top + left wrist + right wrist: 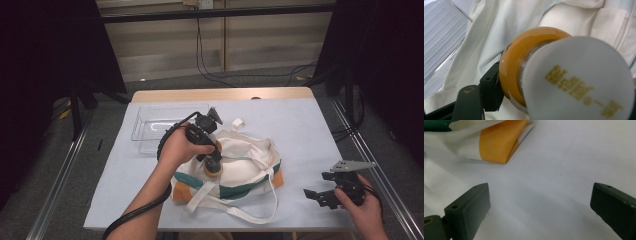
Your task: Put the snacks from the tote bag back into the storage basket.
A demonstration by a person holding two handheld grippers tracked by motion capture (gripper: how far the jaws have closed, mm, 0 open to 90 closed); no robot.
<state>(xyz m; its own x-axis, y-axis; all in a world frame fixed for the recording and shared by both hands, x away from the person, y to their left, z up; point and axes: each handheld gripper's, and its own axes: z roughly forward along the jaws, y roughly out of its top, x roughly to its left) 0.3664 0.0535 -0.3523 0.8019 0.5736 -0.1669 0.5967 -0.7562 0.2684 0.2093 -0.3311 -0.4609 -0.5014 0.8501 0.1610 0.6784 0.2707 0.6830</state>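
A white canvas tote bag [246, 167] with green and orange bands lies in the middle of the table. My left gripper [210, 159] points down over the bag's mouth and is shut on a small orange jar [214, 168] with a white lid. In the left gripper view the jar [517, 62] is very close, its lid [584, 75] printed in gold, with one black finger [489, 91] pressed against its side and bag fabric [499, 25] behind. My right gripper [318, 187] is open and empty near the table's front right corner. In its own view the right gripper [539, 207] hovers over bare cloth, near the bag's orange corner [497, 143].
A clear plastic tray [150, 125] stands at the back left of the table, also in the left gripper view's top left [439, 37]. The bag's long handles [235, 212] trail toward the front edge. A pale cloth [305, 130] covers the table; floor cables lie beyond.
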